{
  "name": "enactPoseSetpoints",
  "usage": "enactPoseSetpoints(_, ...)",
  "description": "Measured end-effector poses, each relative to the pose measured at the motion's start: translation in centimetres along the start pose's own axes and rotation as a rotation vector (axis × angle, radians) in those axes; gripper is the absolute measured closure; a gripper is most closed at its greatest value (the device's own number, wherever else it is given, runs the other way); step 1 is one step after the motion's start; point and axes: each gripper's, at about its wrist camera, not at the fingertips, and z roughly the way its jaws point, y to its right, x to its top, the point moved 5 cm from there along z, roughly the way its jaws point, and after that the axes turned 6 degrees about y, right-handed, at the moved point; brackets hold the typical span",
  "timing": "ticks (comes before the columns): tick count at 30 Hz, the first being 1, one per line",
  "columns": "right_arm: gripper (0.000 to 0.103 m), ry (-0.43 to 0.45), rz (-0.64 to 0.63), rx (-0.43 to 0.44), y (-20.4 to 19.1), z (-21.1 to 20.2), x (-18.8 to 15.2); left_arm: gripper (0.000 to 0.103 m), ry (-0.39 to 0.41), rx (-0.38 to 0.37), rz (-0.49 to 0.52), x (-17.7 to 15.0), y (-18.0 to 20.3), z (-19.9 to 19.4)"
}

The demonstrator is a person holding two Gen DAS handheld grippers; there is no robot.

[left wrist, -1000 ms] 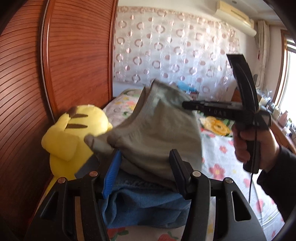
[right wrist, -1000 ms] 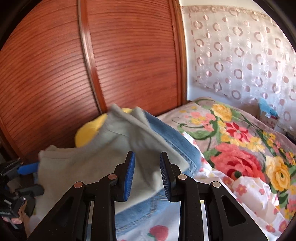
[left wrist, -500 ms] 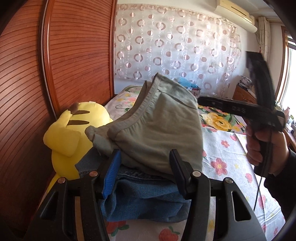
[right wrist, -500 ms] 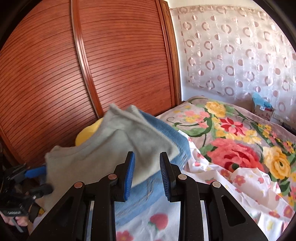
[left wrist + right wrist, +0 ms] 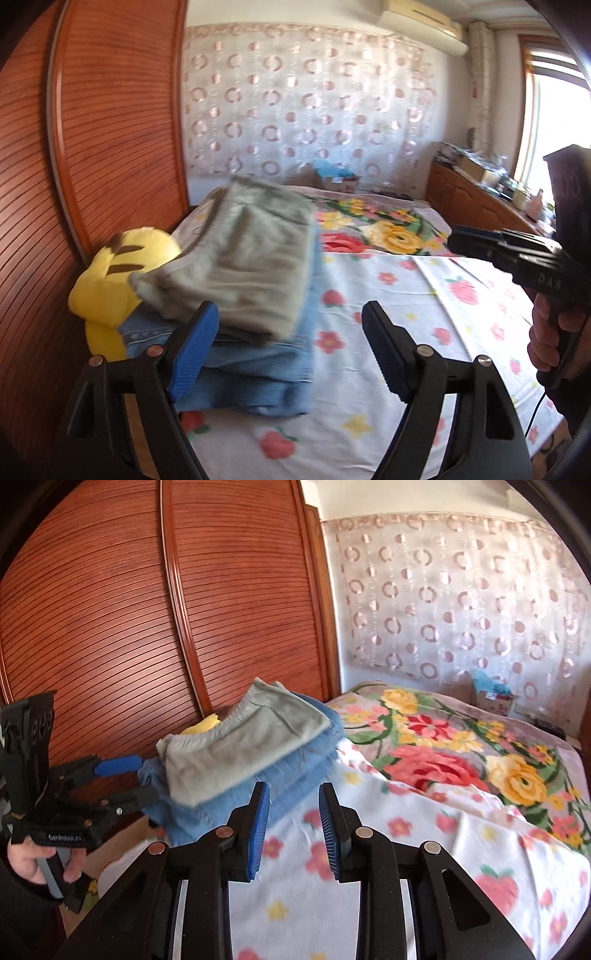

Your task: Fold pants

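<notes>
The folded grey-green pants (image 5: 243,269) lie on top of folded blue jeans (image 5: 258,365) at the bed's left edge, also seen in the right wrist view (image 5: 236,746), jeans (image 5: 295,771). My left gripper (image 5: 291,350) is open and empty, just in front of the stack, its left finger (image 5: 195,343) near the stack's front left corner. My right gripper (image 5: 293,827) is open with a narrow gap and empty, held back over the sheet to the right of the stack. It shows at the right in the left wrist view (image 5: 476,243).
A yellow plush toy (image 5: 110,273) sits left of the stack against the wooden slatted wardrobe (image 5: 147,609). The bed has a white fruit-print sheet (image 5: 406,332) and a floral blanket (image 5: 461,746). A small box (image 5: 495,698) and a wooden dresser (image 5: 480,206) stand behind.
My left gripper opened wide, let go of the grey-green pants and drew back; the pants now rest on the jeans. My right gripper pulled back to the right.
</notes>
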Motion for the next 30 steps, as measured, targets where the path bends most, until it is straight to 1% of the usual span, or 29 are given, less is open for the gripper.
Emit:
enactPoseSetpoints(4,0.075,0.02,0.03,-0.047,-0.1,-4.3,-1.0,0.015,0.024,-0.045,0.037,0.5,3.0,-1.3)
enactPoseSetpoints(8,0.074,0.037,0.05,-0.1,-0.1,-8.4,-2.3,0.002,0.064,-0.065,0.049,0.9,5.4,-3.0)
enactPoseSetpoints(9,0.074,0.038,0.053,-0.112,-0.2,-9.4,-2.6,0.0,0.071,-0.072,0.055,1.0,5.9,-3.4)
enactPoseSetpoints(11,0.074,0.041,0.054,-0.144,-0.5,-11.2,-3.0,0.0,0.087,-0.086,0.068,1.2,7.2,-4.3)
enactPoseSetpoints(16,0.074,0.069,0.058,-0.21,-1.7,-14.7,-3.5,0.0,0.096,-0.134,0.097,1.4,10.3,-6.4)
enactPoseSetpoints(17,0.072,0.075,0.061,-0.222,-1.8,-15.3,-3.6,0.0,0.098,-0.133,0.102,1.5,10.8,-6.7)
enactPoseSetpoints(18,0.068,0.082,0.063,-0.239,-2.0,-16.1,-3.7,0.0,0.1,-0.121,0.109,1.5,11.3,-7.2)
enactPoseSetpoints(21,0.065,0.116,0.066,-0.279,-2.9,-18.3,-3.8,0.0,0.118,-0.084,0.117,1.8,12.2,-8.3)
enactPoseSetpoints(22,0.061,0.126,0.07,-0.292,-3.3,-18.8,-3.9,0.0,0.121,-0.08,0.115,1.8,12.5,-8.6)
enactPoseSetpoints(25,0.054,0.146,0.073,-0.331,-4.8,-20.3,-4.4,0.0,0.114,-0.104,0.095,1.8,13.2,-9.2)
enactPoseSetpoints(28,0.05,0.162,0.08,-0.41,-6.1,-21.4,-5.4,0.0,0.119,-0.139,0.073,1.5,13.8,-10.0)
enactPoseSetpoints(30,0.05,0.165,0.102,-0.452,-6.7,-21.9,-5.9,0.0,0.128,-0.125,0.076,1.2,14.0,-10.4)
